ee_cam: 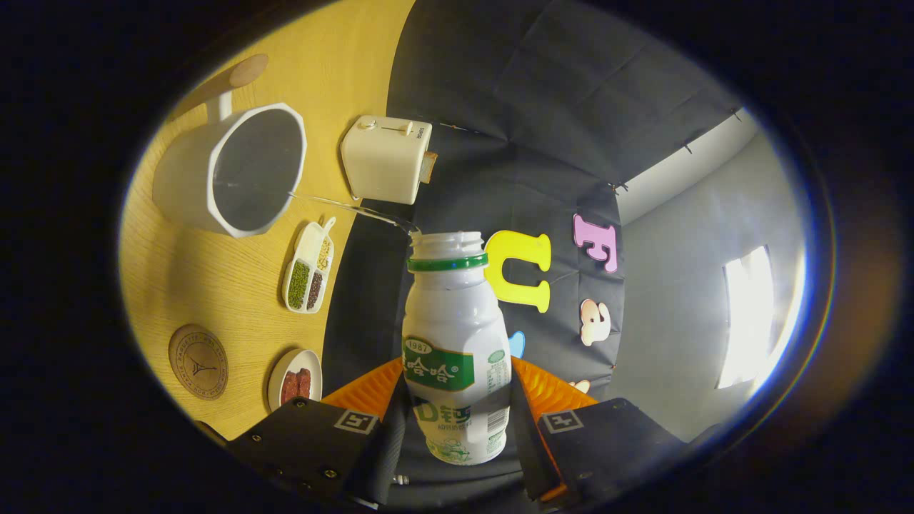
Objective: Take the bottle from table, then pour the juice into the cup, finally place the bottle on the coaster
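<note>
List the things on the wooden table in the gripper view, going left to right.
Cup → coaster → small dish → divided tray → toaster. The gripper holds the bottle.

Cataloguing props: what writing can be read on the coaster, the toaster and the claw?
Coaster: engraved ring of lettering, too small to read.
Toaster: small mark near its lever, too blurred.
Claw, shut on the bottle: square pattern tags, no words.
</note>
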Demonstrator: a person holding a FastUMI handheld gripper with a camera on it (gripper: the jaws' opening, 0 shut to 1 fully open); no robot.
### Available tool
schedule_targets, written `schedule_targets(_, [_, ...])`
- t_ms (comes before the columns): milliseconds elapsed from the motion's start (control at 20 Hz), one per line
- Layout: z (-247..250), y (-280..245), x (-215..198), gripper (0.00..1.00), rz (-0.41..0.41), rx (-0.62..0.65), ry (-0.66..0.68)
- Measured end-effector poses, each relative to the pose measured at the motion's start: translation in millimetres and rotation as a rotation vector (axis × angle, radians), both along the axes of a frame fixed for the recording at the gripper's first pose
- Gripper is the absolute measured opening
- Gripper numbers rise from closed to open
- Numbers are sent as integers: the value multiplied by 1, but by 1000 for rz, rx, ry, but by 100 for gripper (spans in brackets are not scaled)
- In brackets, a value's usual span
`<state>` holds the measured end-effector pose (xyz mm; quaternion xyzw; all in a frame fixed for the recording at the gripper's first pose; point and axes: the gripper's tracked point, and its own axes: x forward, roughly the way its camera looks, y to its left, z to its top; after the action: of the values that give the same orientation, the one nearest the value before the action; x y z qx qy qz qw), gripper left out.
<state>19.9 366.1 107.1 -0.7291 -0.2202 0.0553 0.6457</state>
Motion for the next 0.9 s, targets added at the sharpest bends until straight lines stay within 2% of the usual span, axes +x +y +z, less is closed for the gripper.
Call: schedule_targets(900, [4,9,-5,69,26,-79,-81])
